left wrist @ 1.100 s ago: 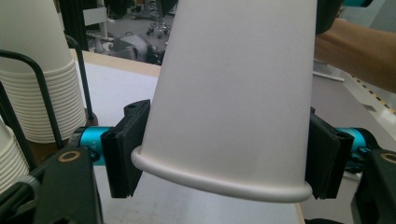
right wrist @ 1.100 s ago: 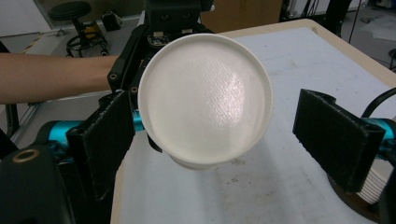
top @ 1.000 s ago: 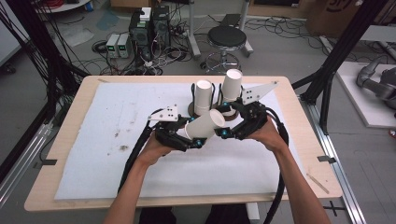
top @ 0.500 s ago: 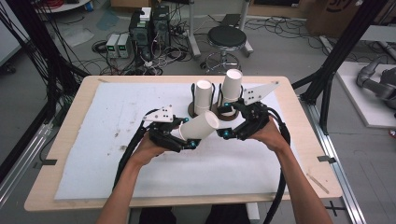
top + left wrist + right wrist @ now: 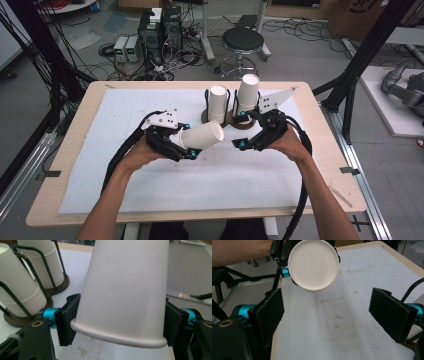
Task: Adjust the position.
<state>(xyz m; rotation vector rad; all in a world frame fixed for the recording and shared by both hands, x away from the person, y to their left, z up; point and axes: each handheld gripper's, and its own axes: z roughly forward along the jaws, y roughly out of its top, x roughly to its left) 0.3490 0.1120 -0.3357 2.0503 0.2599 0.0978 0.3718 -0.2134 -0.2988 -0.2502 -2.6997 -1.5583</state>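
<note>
Paper cup (image 5: 200, 136), white, single: clamped across its lower wall near the rolled rim between the jaws of the left gripper (image 5: 186, 148), lying roughly level above the worktop (image 5: 70, 150), closed base pointing toward the right gripper (image 5: 239, 140). In the left gripper view both black pads press on the cup's sides just above the rim, a grip low on the cone where the wall is stiffest, likely so the cup does not crush. In the right gripper view the cup's round base (image 5: 313, 264) faces the camera, well apart from that gripper's own jaws.

Right gripper: jaws stand wide apart with nothing between them, held just in front of the cup; judged to be waiting to receive it or freshly parted from it.

Cup stacks, two: left stack (image 5: 217, 104) and right stack (image 5: 247, 95), both upside down in black wire holders on round brown bases, at the far middle of the worktop. Placement keeps supply within short reach of both hands.

White mat (image 5: 120, 107): covers most of the worktop, stained with dark specks near the middle.

Hidden or unclear: cup's open mouth is turned toward the left hand, interior unseen; whether one cup or several nested is held cannot be told; lower parts of the holders are partly covered by the right gripper in the high view; the cup's far end is cut off in the left gripper view.
</note>
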